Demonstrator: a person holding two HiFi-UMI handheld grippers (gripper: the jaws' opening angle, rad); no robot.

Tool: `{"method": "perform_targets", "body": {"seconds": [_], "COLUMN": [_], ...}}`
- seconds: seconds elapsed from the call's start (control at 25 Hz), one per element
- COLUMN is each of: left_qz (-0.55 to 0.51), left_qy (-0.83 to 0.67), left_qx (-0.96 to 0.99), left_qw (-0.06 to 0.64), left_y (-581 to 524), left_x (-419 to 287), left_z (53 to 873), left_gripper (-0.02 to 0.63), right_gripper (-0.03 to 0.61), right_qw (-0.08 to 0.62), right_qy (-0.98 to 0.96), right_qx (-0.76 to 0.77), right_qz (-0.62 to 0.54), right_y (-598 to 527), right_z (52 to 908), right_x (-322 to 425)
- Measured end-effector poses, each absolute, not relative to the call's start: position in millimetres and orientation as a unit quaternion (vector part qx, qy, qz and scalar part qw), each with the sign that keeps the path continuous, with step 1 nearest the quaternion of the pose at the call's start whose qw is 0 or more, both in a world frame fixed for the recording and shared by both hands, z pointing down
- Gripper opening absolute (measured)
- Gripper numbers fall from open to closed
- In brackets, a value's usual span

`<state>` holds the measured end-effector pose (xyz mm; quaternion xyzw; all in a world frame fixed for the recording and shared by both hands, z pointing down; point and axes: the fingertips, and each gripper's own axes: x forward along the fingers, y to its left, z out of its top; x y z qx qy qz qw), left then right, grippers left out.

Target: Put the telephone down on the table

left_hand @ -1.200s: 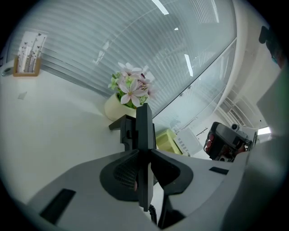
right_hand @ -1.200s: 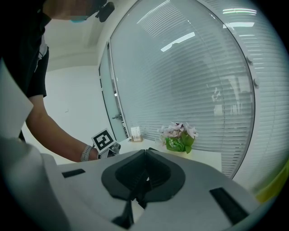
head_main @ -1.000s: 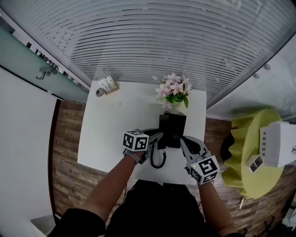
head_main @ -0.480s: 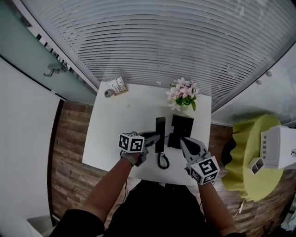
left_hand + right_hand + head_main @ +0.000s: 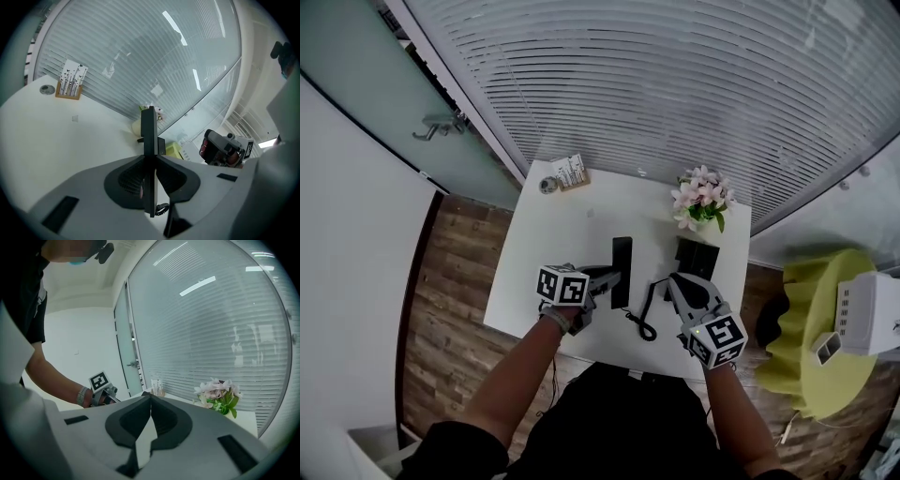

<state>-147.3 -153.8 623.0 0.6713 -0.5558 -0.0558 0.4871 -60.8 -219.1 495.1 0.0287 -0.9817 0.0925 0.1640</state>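
One handset [image 5: 149,126] clamped in left claw [image 5: 150,161]; base [image 5: 697,258] head view only.

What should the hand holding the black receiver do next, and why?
Probably lower the left gripper until the receiver rests on the table. Its jaws are clamped on the receiver, which is off the base, joined to it by the cord, and bare white tabletop appears to lie beneath it.

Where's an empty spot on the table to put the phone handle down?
The left half of the white table is mostly bare, from the card stand down to the left gripper holding the handset. The right side is crowded: flowers, phone base, curly cord and right gripper.
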Motion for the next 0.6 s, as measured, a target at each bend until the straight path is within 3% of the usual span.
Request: {"method": "perform_targets", "body": {"seconds": [0.6], "left_qz": [-0.020], "left_qy": [-0.587], "left_qx": [0.643], "left_qw": [0.491], "left_y": [-90.8], "left_x": [-230.2], "left_z": [629.3], "left_gripper": [0.078], "right_gripper": [0.021], "right_qw": [0.174], "right_qy": [-0.980], "right_qx": [-0.012], "right_qz": [0.100], "right_y": [-175.7], "right_z": [512.1], "right_x": [-127.3]}}
